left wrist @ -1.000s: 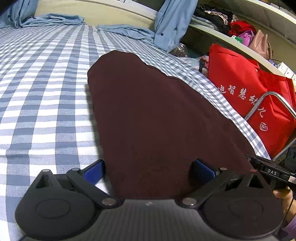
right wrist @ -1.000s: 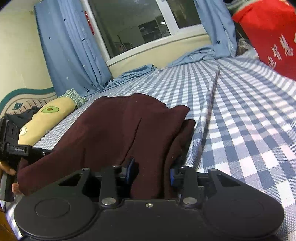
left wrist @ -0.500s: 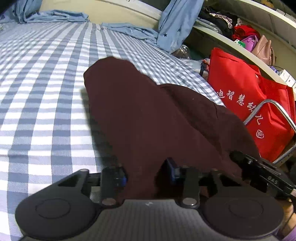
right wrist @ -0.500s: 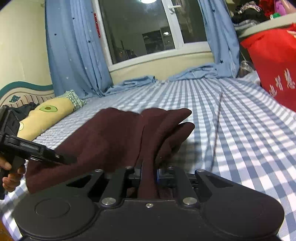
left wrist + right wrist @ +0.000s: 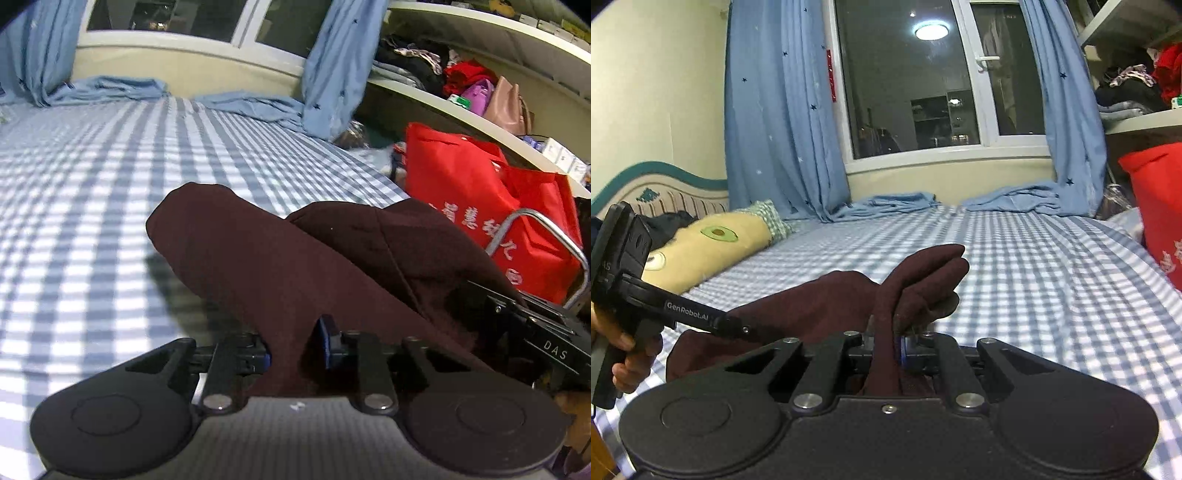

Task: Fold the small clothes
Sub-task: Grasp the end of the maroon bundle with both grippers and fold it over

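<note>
A dark maroon garment [image 5: 266,266] hangs above the blue-and-white checked bed [image 5: 92,206], held up at its near edge by both grippers. My left gripper [image 5: 295,349] is shut on one corner of the garment. My right gripper [image 5: 886,350] is shut on the other corner, and the cloth [image 5: 916,284] bunches into folds in front of it. The right gripper also shows at the right of the left wrist view [image 5: 532,325], and the left gripper shows at the left of the right wrist view [image 5: 701,317].
A red tote bag [image 5: 480,206] and a metal chair frame [image 5: 546,236] stand beside the bed on the right. Shelves [image 5: 461,74] with clothes and bags are behind. A yellow avocado pillow [image 5: 705,247] lies at the headboard. Blue curtains [image 5: 783,110] drape onto the bed's far edge.
My left gripper closed on the garment's near edge. Both grippers then lifted, raising the cloth off the bed so it bunches and hangs.
</note>
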### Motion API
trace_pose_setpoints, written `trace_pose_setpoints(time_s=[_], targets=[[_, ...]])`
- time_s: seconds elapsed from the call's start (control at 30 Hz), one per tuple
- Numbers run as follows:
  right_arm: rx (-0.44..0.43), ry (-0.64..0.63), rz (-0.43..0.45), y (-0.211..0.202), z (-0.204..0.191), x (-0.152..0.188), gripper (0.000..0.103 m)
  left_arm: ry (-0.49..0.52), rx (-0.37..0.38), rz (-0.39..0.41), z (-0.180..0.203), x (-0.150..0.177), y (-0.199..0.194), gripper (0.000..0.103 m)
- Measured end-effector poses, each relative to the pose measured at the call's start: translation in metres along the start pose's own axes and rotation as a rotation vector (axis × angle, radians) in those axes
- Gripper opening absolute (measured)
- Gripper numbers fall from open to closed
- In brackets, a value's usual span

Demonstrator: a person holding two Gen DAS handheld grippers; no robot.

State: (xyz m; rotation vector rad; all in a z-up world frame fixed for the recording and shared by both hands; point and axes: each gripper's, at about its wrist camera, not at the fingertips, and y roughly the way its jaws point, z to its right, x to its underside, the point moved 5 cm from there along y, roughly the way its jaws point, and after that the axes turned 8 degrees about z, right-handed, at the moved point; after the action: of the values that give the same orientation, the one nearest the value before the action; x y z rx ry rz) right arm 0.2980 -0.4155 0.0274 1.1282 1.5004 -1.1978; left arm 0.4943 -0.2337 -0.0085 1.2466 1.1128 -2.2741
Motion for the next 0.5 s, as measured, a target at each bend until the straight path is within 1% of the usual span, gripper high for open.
trace_pose_setpoints(time_s=[0.1, 0.2, 0.3, 0.4, 0.5], targets=[[-0.014, 0.007, 0.025, 0.017, -0.016, 0.0, 0.009, 0.017, -0.035, 0.026, -0.016, -0.013, -0.011, 0.023], [-0.026, 0.013, 0.057, 0.038, -0.036, -0.002, 0.009, 0.066, -0.076, 0.055, -0.034, -0.026, -0.025, 0.023], [-0.041, 0.048, 0.081, 0.061, -0.056, -0.001, 0.009, 0.088, -0.112, 0.082, -0.055, -0.036, -0.036, 0.024], [-0.047, 0.086, 0.072, 0.083, -0.07, 0.005, 0.009, 0.088, -0.134, 0.089, -0.08, -0.037, -0.043, 0.024], [-0.045, 0.105, 0.032, 0.103, -0.079, 0.015, 0.009, 0.053, -0.134, 0.08, -0.107, -0.024, -0.043, 0.024]])
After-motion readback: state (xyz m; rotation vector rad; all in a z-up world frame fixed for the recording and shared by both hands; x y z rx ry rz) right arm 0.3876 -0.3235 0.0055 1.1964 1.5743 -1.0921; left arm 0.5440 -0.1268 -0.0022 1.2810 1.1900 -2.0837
